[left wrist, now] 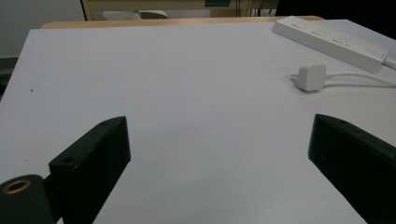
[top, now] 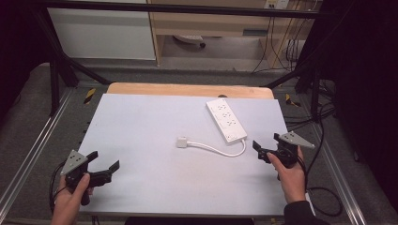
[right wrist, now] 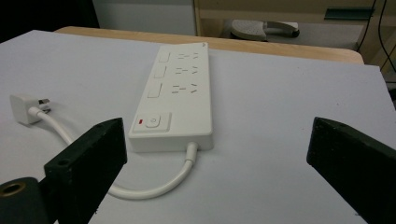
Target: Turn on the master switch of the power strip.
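Right gripper [top: 266,143]: held at the table's right edge, jaws spread wide, nothing between them. In the right gripper view its jaws frame the near end of the white power strip [right wrist: 175,101], which lies flat just ahead, red-marked switch toward the gripper. No contact.

Left gripper [top: 104,160]: at the near left of the table, jaws also wide apart, empty, well apart from the strip.

Power strip [top: 226,120] lies right of centre on the white tabletop [top: 150,136], angled toward the far side. Its white cord [top: 220,151] loops from the near end and runs left to the white plug [top: 182,142], lying loose near the table's middle.
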A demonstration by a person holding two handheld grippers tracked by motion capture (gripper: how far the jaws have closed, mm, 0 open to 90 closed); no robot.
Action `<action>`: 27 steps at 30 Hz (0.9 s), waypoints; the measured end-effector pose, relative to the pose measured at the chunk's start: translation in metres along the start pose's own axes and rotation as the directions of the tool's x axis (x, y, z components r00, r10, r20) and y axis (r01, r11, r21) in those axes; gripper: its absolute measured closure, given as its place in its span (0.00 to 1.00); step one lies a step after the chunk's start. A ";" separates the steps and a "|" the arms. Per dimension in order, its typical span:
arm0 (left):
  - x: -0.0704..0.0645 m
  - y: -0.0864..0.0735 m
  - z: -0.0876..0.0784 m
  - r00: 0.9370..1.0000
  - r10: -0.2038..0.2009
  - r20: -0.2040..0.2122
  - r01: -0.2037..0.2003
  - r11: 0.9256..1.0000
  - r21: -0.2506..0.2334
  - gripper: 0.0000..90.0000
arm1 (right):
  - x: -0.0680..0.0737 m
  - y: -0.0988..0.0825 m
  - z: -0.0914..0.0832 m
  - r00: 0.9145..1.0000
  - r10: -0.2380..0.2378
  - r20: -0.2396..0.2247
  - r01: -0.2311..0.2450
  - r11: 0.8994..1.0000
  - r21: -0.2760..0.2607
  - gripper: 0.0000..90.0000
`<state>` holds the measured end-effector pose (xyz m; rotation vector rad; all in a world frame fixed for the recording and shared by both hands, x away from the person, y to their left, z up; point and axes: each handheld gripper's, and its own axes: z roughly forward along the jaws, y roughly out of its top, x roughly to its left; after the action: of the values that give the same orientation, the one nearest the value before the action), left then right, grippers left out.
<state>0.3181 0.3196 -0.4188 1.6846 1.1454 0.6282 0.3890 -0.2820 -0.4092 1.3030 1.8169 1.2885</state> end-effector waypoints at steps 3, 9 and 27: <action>0.000 0.000 0.000 1.000 0.001 0.003 -0.001 1.000 0.002 0.06 | 0.001 0.004 0.003 1.000 -0.006 0.010 0.006 1.000 -0.002 0.03; 0.000 0.000 0.001 1.000 0.002 0.002 -0.002 1.000 0.005 0.06 | 0.001 0.012 0.007 1.000 -0.003 0.019 0.003 1.000 -0.008 0.04; -0.001 -0.001 0.002 1.000 0.011 -0.003 -0.011 1.000 0.018 0.06 | -0.001 0.040 0.023 1.000 0.005 0.018 -0.004 0.998 -0.063 0.18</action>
<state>0.3191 0.3178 -0.4206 1.7065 1.1480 0.6293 0.4249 -0.2714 -0.3813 1.2816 1.7482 1.3210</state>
